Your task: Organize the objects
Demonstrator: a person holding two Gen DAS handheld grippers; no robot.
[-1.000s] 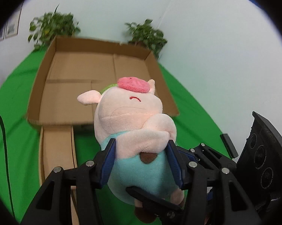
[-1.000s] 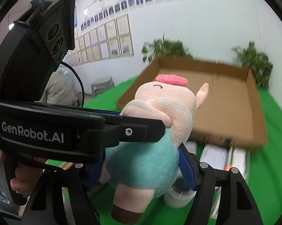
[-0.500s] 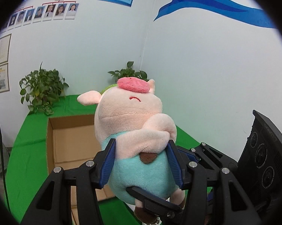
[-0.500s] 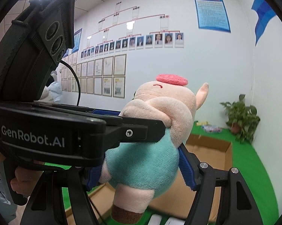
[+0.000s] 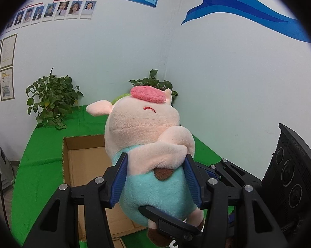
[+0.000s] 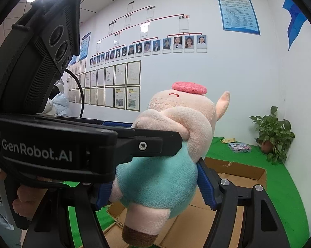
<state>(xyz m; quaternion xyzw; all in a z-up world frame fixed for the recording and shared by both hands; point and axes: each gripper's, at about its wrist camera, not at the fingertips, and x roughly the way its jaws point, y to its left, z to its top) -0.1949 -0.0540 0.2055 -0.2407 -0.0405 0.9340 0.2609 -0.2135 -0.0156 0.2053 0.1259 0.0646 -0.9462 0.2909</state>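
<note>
- left wrist view: my left gripper [image 5: 155,177] has its blue pads pressed into the teal belly of the plush pig [image 5: 147,136], one pad on each side, so it is clamped on the toy.
- right wrist view: my right gripper [image 6: 155,186] squeezes the same plush pig [image 6: 176,144] across its lower body, so both tools hold one toy.
- the pig hangs in the air, above and in front of the open cardboard box [image 5: 81,161] on the green cloth [image 5: 41,165].
- to do this well, i judge i should move both hands together so the soft body is not twisted, bring it over the box floor, lower it, then release one side at a time.
- count: one pig, one box, two potted plants [image 5: 52,101] in the left view, two grippers.
- a small patterned packet [image 6: 239,147] lies on the cloth beyond the box.
</note>
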